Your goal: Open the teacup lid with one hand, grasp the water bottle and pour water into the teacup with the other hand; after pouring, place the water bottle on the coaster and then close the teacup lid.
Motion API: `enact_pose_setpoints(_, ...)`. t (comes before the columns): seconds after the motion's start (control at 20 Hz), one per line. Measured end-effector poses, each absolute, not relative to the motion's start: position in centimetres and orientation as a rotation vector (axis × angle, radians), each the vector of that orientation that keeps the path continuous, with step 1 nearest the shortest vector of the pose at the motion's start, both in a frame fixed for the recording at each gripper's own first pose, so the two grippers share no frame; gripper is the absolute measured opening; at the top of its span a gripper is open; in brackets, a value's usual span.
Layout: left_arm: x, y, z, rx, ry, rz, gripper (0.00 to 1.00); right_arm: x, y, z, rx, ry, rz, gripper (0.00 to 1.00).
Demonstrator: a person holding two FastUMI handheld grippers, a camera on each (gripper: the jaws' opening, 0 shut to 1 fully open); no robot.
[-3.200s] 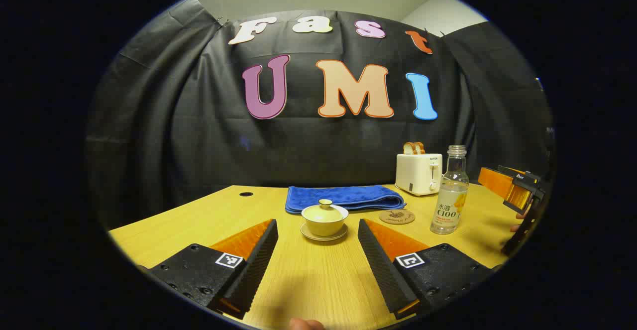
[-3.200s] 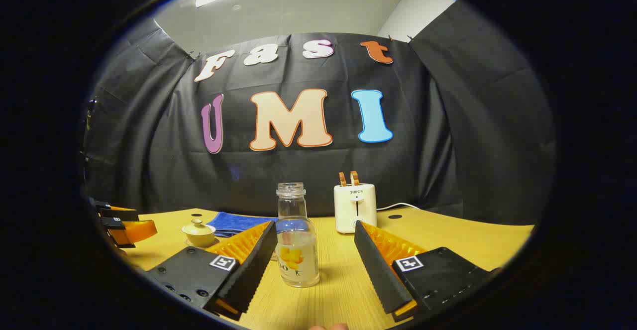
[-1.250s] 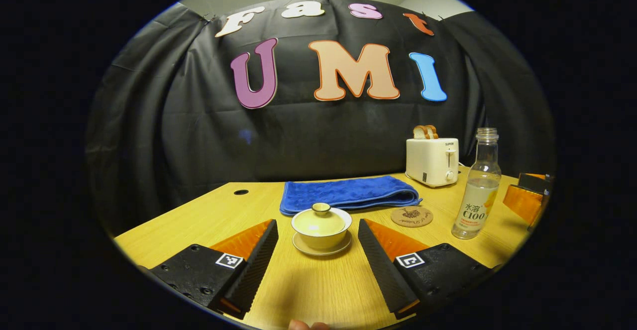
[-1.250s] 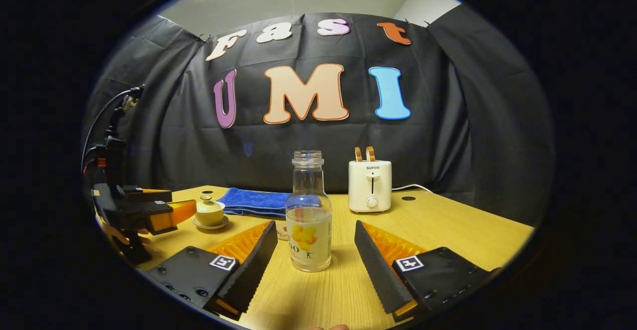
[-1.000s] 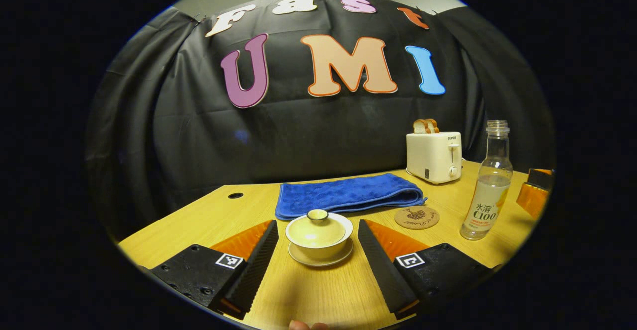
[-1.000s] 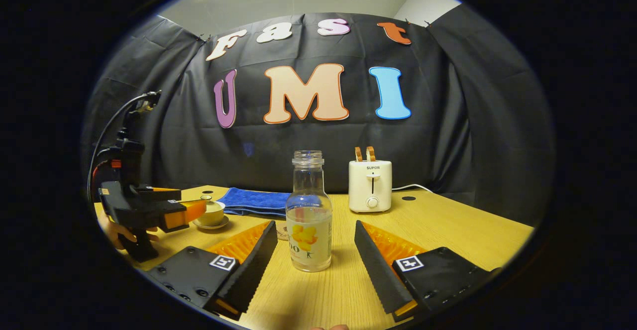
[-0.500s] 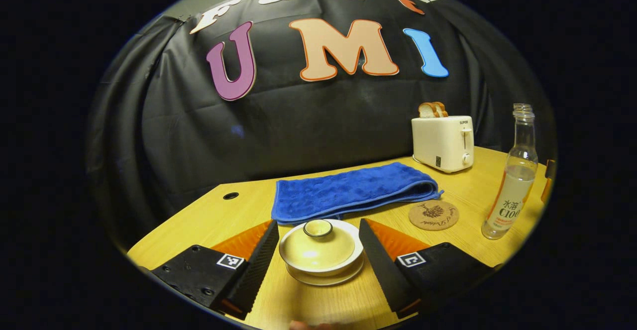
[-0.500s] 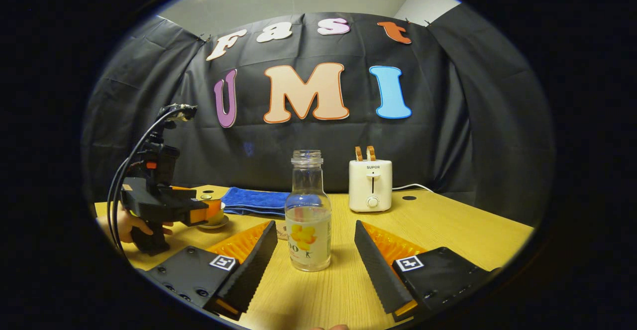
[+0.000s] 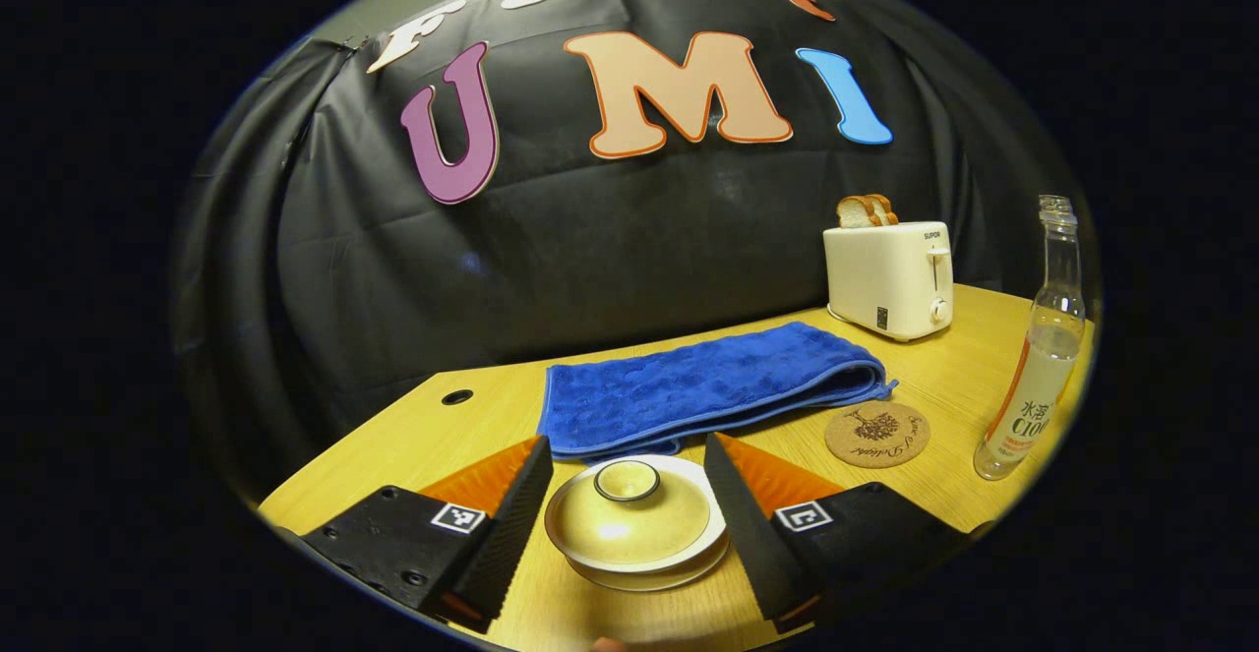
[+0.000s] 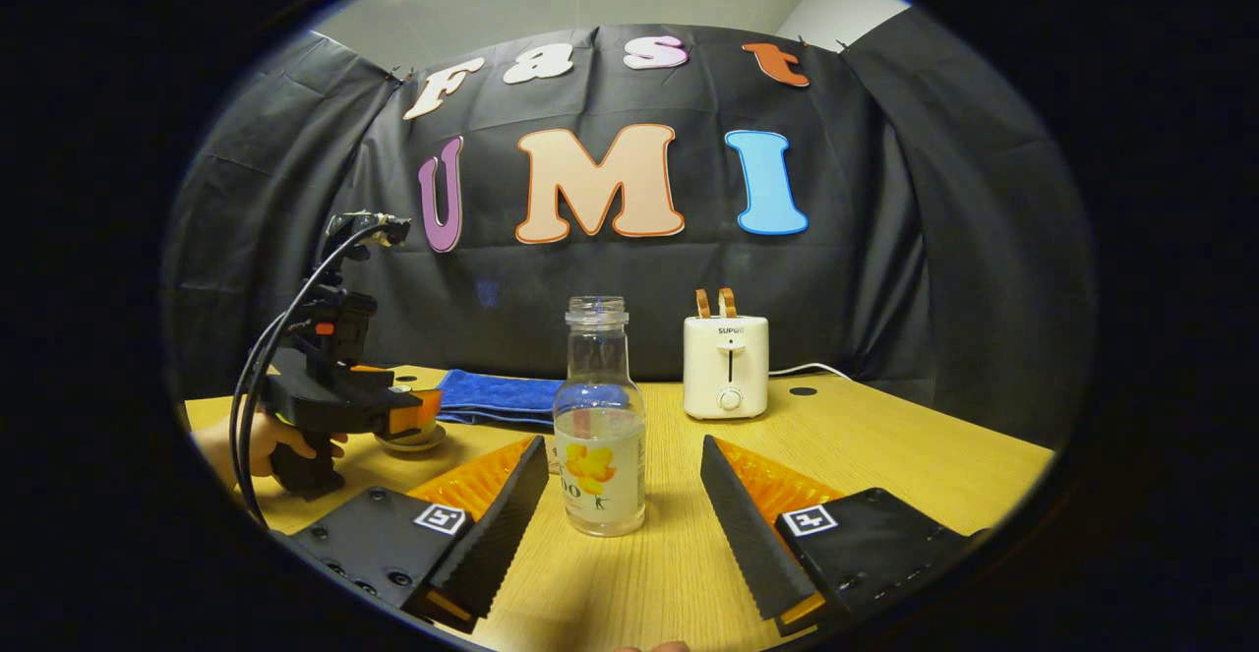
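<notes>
Left hand-held gripper [image 9: 622,475] sits low over the light wooden tabletop [image 9: 944,377] with its fingers spread, one on each side of the pale yellow lidded ceramic teacup [image 9: 635,514]; fingers [image 9: 511,514] flank the cup rim closely, but contact cannot be told. Round yellow lid with small knob [image 9: 628,480] is on the cup, and the cup rests on a matching saucer [image 9: 649,573]. Folded blue towel [image 9: 708,386] lies just behind the cup. Round cork coaster with a dark tree print [image 9: 876,433] lies to the right of the cup, bare, near the towel's end. Clear glass water bottle with a yellow-flower label [image 9: 1033,367] stands upright beyond the coaster, uncapped, partly filled. White two-slot toaster with bread slices [image 9: 890,273] stands at the back by the black cloth wall.

Right hand-held gripper [image 10: 622,495] is wide open, fingers apart on the two sides of the water bottle [image 10: 600,436], not touching it; the bottle stands on the tabletop [image 10: 885,455] between and slightly beyond the fingertips. In the right gripper view the left hand-held gripper [image 10: 408,414] appears at the far left, held by a person's hand [image 10: 261,441], its tips at the teacup [image 10: 418,431]. Toaster [image 10: 726,362] and towel [image 10: 497,396] sit behind.
</notes>
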State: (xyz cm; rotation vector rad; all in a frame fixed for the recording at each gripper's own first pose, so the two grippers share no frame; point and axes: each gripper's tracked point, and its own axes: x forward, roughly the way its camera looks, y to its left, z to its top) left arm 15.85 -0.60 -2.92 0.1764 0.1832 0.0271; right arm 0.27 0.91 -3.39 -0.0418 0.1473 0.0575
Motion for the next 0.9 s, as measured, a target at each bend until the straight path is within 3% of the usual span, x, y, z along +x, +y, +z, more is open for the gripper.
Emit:
enact_pose_setpoints(0.05, 15.93, -0.63, -3.0, 0.179, 0.184, 0.026, 0.87, 0.3, 0.96, -3.38, -0.042, 0.148, 0.056, 0.96)
enact_pose_setpoints(0.15, 15.98, -0.51, -3.05, 0.184, 0.192, 0.03, 0.71, 0.3, 0.82, -3.36, -0.042, 0.149, 0.052, 0.96)
enact_pose_setpoints(0.2, 16.1, -0.38, -3.16, 0.179, 0.197, 0.033, 0.69, 0.33, 0.79, -3.36, -0.043, 0.148, 0.048, 0.96)
enact_pose_setpoints(0.25, 16.12, -0.35, -3.19, 0.174, 0.199, 0.031, 0.59, 0.35, 0.71, -3.39, -0.043, 0.149, 0.045, 0.96)
enact_pose_setpoints(0.4, 16.13, -0.28, -3.07, 0.17, 0.192, 0.031, 0.45, 0.37, 0.62, -3.38, -0.044, 0.149, 0.038, 0.96)
enact_pose_setpoints(0.5, 16.09, -0.35, -3.09, 0.171, 0.193, 0.028, 0.3, 0.42, 0.46, -3.45, -0.045, 0.149, 0.032, 0.96)
enact_pose_setpoints(0.9, 16.04, 0.02, -2.65, 0.159, 0.172, 0.042, 0.24, 0.37, 0.43, -3.31, -0.045, 0.146, 0.032, 0.96)
